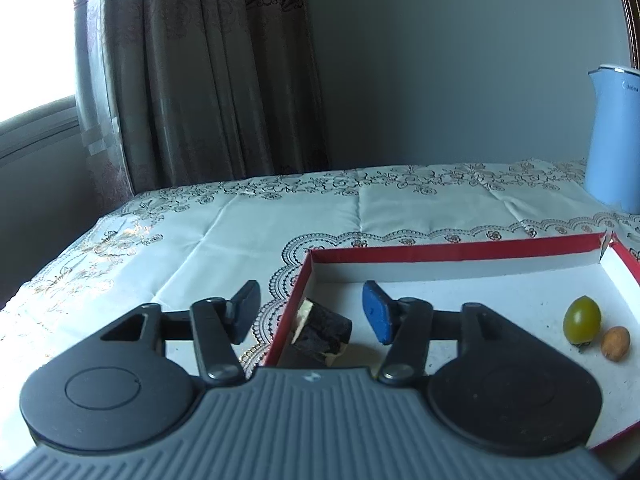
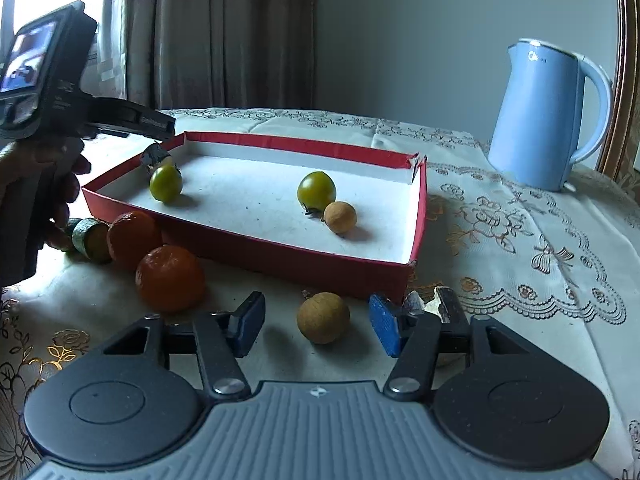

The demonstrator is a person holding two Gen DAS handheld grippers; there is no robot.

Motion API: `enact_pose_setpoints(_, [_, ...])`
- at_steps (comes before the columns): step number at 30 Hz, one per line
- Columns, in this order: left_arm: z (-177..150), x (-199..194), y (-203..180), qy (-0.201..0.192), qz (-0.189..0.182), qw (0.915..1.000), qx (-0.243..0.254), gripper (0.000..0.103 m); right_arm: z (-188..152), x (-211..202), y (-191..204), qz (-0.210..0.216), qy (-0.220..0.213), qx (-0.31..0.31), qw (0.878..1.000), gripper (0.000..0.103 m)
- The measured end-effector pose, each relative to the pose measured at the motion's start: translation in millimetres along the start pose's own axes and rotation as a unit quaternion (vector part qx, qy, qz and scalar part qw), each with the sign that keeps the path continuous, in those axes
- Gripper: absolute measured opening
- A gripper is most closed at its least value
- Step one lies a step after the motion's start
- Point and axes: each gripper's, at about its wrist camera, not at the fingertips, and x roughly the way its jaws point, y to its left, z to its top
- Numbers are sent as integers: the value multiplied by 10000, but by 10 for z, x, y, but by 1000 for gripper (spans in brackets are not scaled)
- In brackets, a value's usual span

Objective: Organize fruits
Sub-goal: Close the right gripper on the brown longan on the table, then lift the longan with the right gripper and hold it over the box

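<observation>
My right gripper stands open low over the tablecloth, with a round brown longan between its pads and a gap on either side. Just beyond lies a shallow red box with a white floor. It holds two green tomatoes and a second longan. My left gripper is open over the box's left corner. A dark cut chunk with a pale end lies below and between its pads, untouched. The left wrist view shows one tomato and the longan.
Two oranges and a green cut piece lie on the cloth in front of the box's left side. Another cut piece sits behind my right finger. A blue kettle stands at the back right. A hand holds the left gripper.
</observation>
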Motion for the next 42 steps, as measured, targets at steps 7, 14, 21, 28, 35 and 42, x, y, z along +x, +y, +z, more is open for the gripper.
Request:
enact_pose_setpoints(7, [11, -322, 53, -241, 7, 9997, 71, 71, -14, 45, -52, 71, 121, 152, 9998, 40])
enact_pose_setpoints(14, [-98, -691, 207, -265, -19, 9996, 43, 73, -15, 46, -90, 100, 115, 259, 9995, 27])
enact_pose_setpoints(21, [-333, -1150, 343, -240, -19, 9997, 57, 82, -26, 22, -110, 166, 34, 341, 9993, 26])
enact_pose_setpoints(28, [-624, -1456, 327, -51, 68, 10000, 13, 84, -29, 2, -119, 204, -57, 359, 9991, 26])
enact_pose_setpoints(35, [-818, -1523, 222, 187, -25, 9998, -58, 87, -36, -22, -143, 223, -135, 401, 9989, 26])
enact_pose_setpoints(42, [-1004, -1486, 83, 382, -196, 9991, -18, 92, -27, -57, -145, 218, -236, 376, 9988, 26])
